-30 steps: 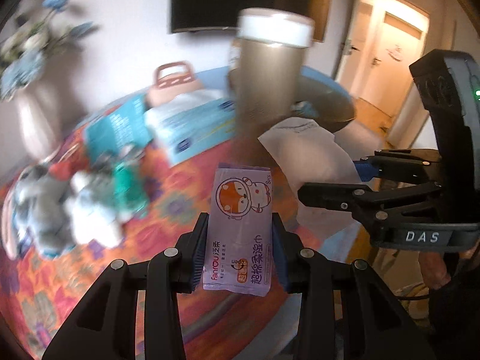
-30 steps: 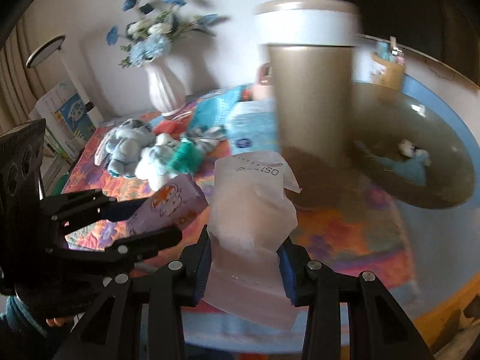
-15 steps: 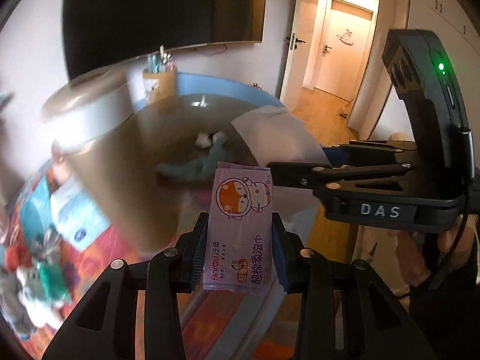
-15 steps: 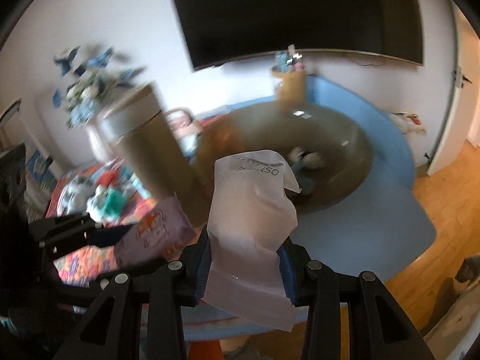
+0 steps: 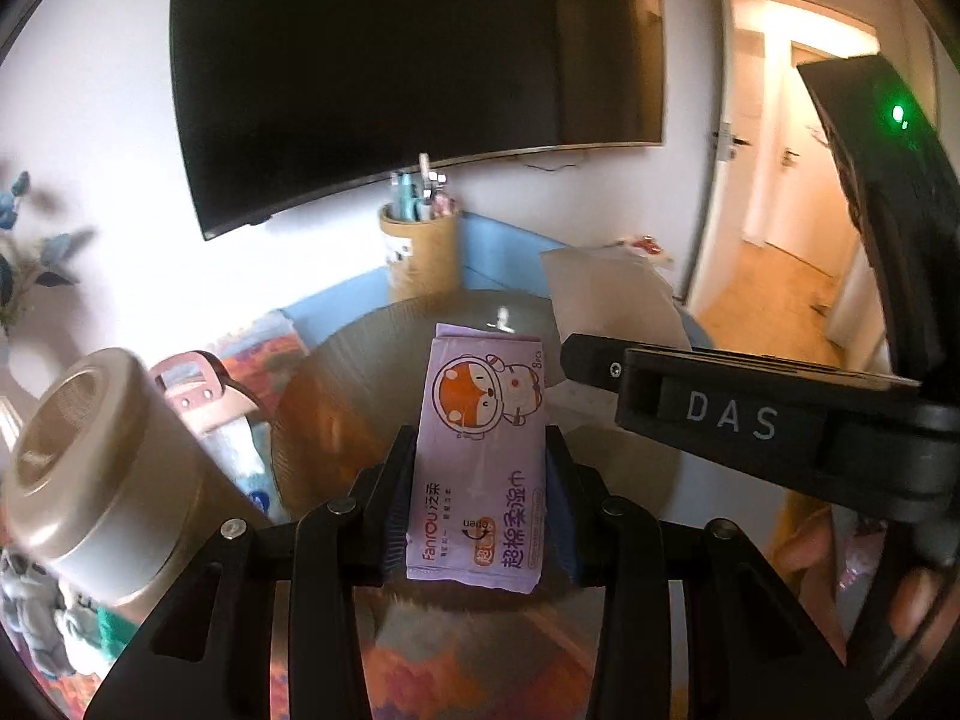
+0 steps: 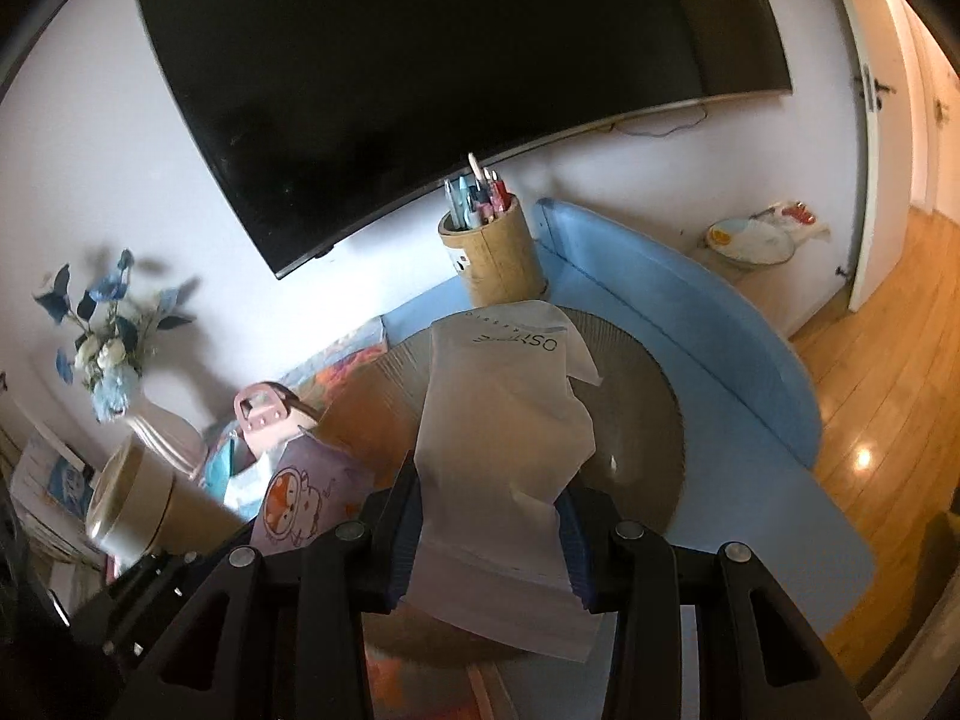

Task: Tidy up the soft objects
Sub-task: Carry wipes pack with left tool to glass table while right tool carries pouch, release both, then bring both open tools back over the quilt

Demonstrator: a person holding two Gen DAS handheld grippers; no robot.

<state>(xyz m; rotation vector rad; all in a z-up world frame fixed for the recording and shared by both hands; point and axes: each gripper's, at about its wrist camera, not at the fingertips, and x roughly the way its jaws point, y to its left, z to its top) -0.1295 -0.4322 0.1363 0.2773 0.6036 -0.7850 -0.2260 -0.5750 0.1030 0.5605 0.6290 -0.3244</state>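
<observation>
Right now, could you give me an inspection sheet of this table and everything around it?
Surface: blue table with patterned cloth.
Job's things: purple wipes pack and white pouch, both held above the round bowl.
Clutter: tan canister, pen holder, pink handle, flower vase, plush toys.
Grippers: left gripper shut on the wipes pack; right gripper shut on the pouch.
Cables: thin wire under the TV.
Surroundings: white wall, wood floor, open doorway.

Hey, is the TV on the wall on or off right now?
Off, as far as visible: the TV screen is uniformly black in both wrist views, no image or glow.
</observation>
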